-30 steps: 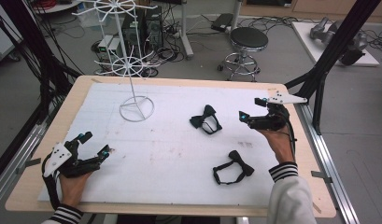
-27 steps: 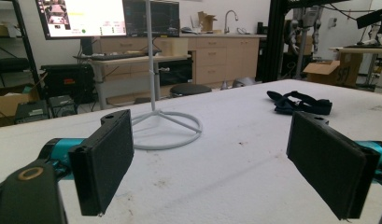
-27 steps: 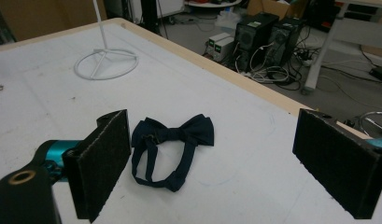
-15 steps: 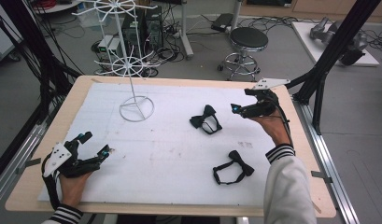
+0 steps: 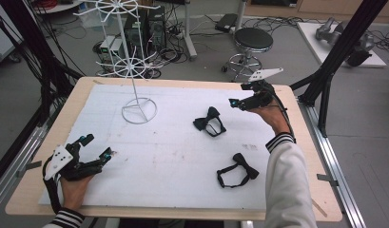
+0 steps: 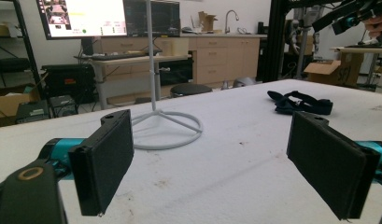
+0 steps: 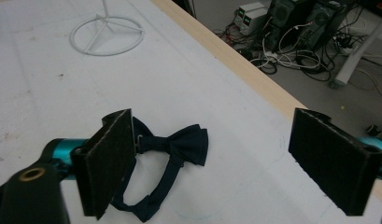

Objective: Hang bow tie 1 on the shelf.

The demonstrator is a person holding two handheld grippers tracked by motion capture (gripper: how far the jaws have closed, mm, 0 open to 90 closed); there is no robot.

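Two dark bow ties lie on the white foam mat: one [image 5: 210,121] near the middle right, the other [image 5: 238,172] closer to the front. My right gripper [image 5: 238,95] is held open above the mat, just right of and behind the farther bow tie [image 7: 179,142], which lies below and between its spread jaws. My left gripper [image 5: 98,145] rests open at the front left of the mat, nothing between its pads [image 6: 104,163]. A white wire hanging stand [image 5: 138,108] rises at the back left; its ring base [image 6: 167,130] lies ahead of the left gripper.
The foam mat [image 5: 173,156] covers a wooden table whose bare edge [image 7: 254,74] runs close behind the right gripper. A stool [image 5: 251,40], cables and equipment stand on the floor beyond. Black frame posts [image 5: 335,61] flank the table.
My right gripper has lifted and moved back and to the left, ending over the farther bow tie. The left gripper and both bow ties have stayed put.
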